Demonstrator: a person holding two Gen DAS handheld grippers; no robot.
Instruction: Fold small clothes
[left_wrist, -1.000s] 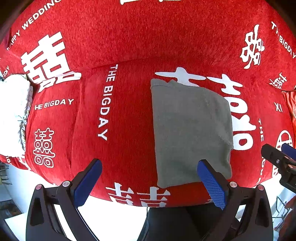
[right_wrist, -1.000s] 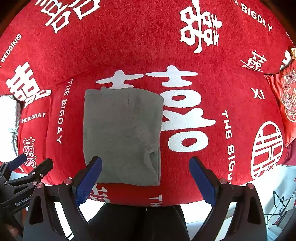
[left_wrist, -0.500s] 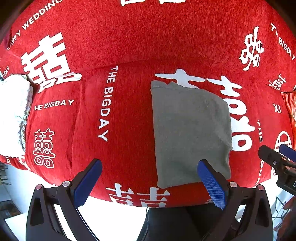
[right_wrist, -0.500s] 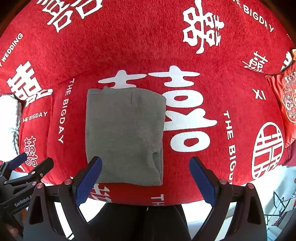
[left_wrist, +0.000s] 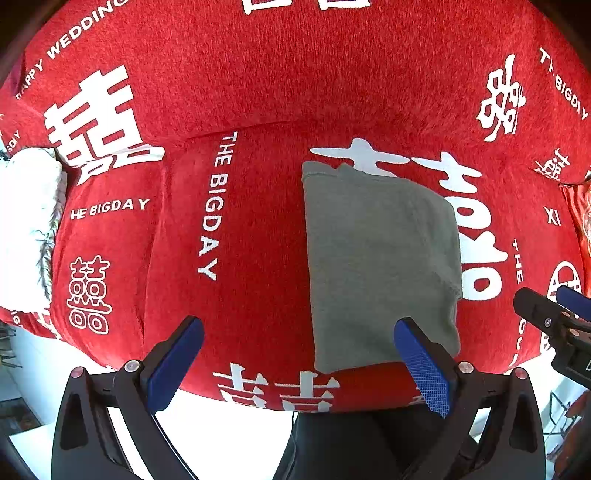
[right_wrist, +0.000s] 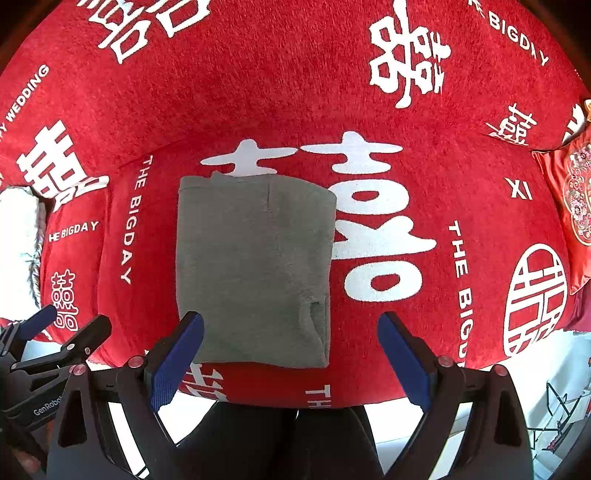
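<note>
The folded grey garment (left_wrist: 380, 266) lies flat on the red printed sofa cover (left_wrist: 258, 74), toward 1 o'clock in your left wrist view and 11 o'clock in your right. Your left gripper (left_wrist: 299, 365) stands spread and empty, its right finger over the garment's near edge. Your right gripper (right_wrist: 290, 363) is likewise spread, holding nothing. A white fluffy item (left_wrist: 26, 221) sits at 9 o'clock.

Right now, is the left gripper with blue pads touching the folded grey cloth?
Cannot tell. In the left wrist view the left gripper is open, and one pad overlaps the folded grey cloth, but no view shows contact or a gap.
</note>
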